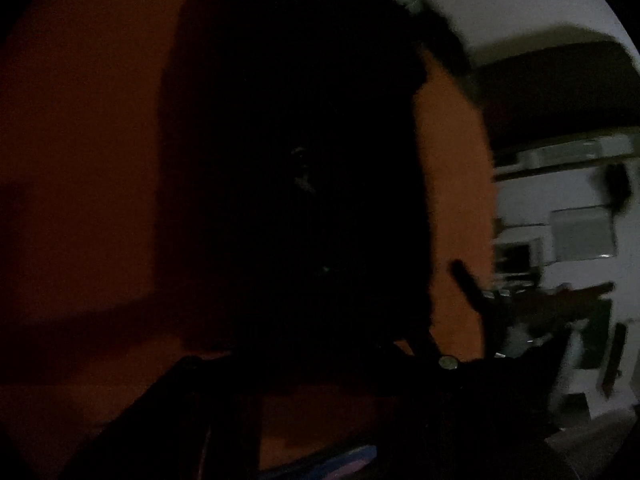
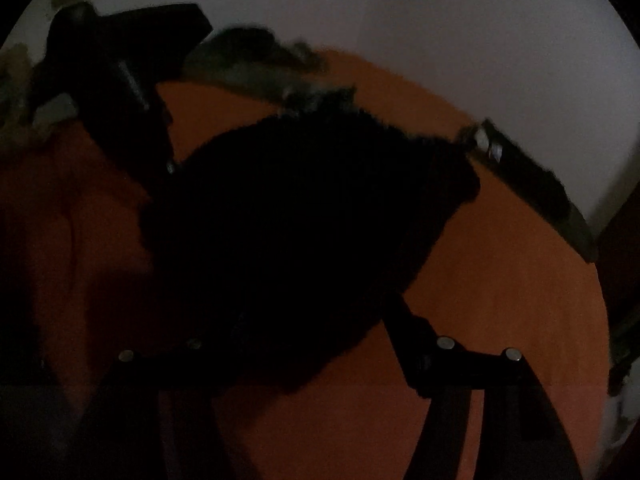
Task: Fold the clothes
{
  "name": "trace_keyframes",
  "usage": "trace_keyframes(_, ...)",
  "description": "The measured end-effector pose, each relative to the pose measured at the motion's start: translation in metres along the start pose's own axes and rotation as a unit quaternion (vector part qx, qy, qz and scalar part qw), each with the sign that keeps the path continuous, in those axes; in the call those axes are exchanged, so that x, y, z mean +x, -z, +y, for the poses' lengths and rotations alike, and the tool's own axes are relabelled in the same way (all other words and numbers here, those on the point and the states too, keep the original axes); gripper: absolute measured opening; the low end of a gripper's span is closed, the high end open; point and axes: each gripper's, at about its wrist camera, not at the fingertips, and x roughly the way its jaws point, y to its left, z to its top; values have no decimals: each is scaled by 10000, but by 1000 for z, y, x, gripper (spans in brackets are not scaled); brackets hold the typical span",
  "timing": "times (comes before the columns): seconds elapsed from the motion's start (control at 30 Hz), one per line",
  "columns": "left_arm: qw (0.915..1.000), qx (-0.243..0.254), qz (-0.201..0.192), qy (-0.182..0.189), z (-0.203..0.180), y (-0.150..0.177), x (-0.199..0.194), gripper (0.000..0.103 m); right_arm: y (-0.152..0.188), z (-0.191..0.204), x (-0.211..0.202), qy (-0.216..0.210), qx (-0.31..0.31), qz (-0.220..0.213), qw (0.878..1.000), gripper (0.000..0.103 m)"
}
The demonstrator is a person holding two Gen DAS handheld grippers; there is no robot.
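Orange bedding (image 2: 480, 280) spreads under the right hand-held gripper (image 2: 304, 344), its jaws parted and empty over the near edge of the dark garment (image 2: 304, 208), which stretches away ahead; the left hand-held gripper's state I cannot tell.

Both my views are very dim. The black garment (image 2: 304, 216) reads as a featureless dark mass with no folds visible, and the orange surface (image 2: 500, 280) sinks into shadow on the left. Only the pale wall (image 2: 480, 40) looks lit. Motion blur smears edges, worst in the left view, and fisheye bends the rims into black corners.
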Motion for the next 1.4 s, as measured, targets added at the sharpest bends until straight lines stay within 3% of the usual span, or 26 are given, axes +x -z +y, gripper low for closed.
trace_keyframes(0.03, 9997, 18, -40, 232, -4, 0, -2, 12, 1, -4, 0, 235, 97, -47, 9997, 54)
trace_keyframes(0.07, 9989, 3, -18, 460, -6, 1, -1, 12, 4, -12, -3, 375, 207, -57, 9991, 42)
trace_keyframes(0.13, 9972, 4, 77, 743, -2, 6, 9, 12, 18, -26, -13, 519, 328, -64, 9981, 41)
trace_keyframes(0.2, 9974, 59, 315, 653, 10, 18, 40, 12, 36, -29, -24, 549, 205, -1, 9983, 40)
trace_keyframes(0.27, 9957, -472, 356, 709, 38, 35, 56, 13, 50, -27, -21, 484, 105, 220, 9985, 41)
trace_keyframes(0.37, 9915, -932, 108, 900, 65, 53, 56, 13, 65, -32, -6, 154, 316, 654, 9972, 41)
trace_keyframes(0.5, 9910, -898, 151, 981, 71, 60, 36, 16, 64, -55, -19, -932, 949, 612, 9892, 43)
trace_keyframes(0.57, 9951, -554, 356, 742, 63, 54, 19, 18, 59, -75, -33, -1572, 1451, 382, 9761, 46)
trace_keyframes(0.67, 9991, 156, 379, 114, 48, 43, -18, 19, 41, -114, -35, -1813, 2132, 202, 9598, 59)
trace_keyframes(0.73, 9993, 299, 218, -73, 45, 24, -31, 36, 30, -135, -19, -1905, 2642, 346, 9448, 62)
trace_keyframes(0.8, 9993, 283, 189, -149, 43, 6, -21, 48, 28, -153, 17, -2063, 3397, 828, 9139, 67)
trace_keyframes(0.87, 9993, 132, 288, -213, 48, -11, 1, 49, 40, -160, 62, -2506, 4072, 1438, 8664, 72)
trace_keyframes(0.93, 9993, -161, 266, -212, 63, -22, 14, 50, 52, -155, 93, -2802, 4350, 1843, 8356, 75)
trace_keyframes(0.97, 9990, -343, 216, -213, 72, -23, 21, 50, 59, -151, 103, -2791, 4366, 1992, 8318, 72)
trace_keyframes(1.03, 9974, -690, 94, -182, 87, -24, 32, 48, 64, -151, 100, -2733, 4393, 1813, 8364, 30)
trace_keyframes(1.07, 9972, -737, -89, 9, 89, -21, 29, 48, 66, -151, 95, -2790, 4410, 1720, 8355, 8)
trace_keyframes(1.17, 9980, -484, -415, 20, 88, -16, 17, 38, 72, -154, 68, -2785, 4558, 1502, 8319, 7)
trace_keyframes(1.27, 9964, -741, -105, 410, 90, -14, 20, 39, 86, -164, 36, -2757, 4767, 1436, 8223, 6)
trace_keyframes(1.33, 9973, -691, 161, 173, 88, -9, 29, 39, 95, -166, 34, -2726, 4697, 1596, 8244, 8)
trace_keyframes(1.4, 9979, -583, 266, -17, 91, -11, 21, 39, 105, -162, 46, -2741, 4560, 2027, 8221, 22)
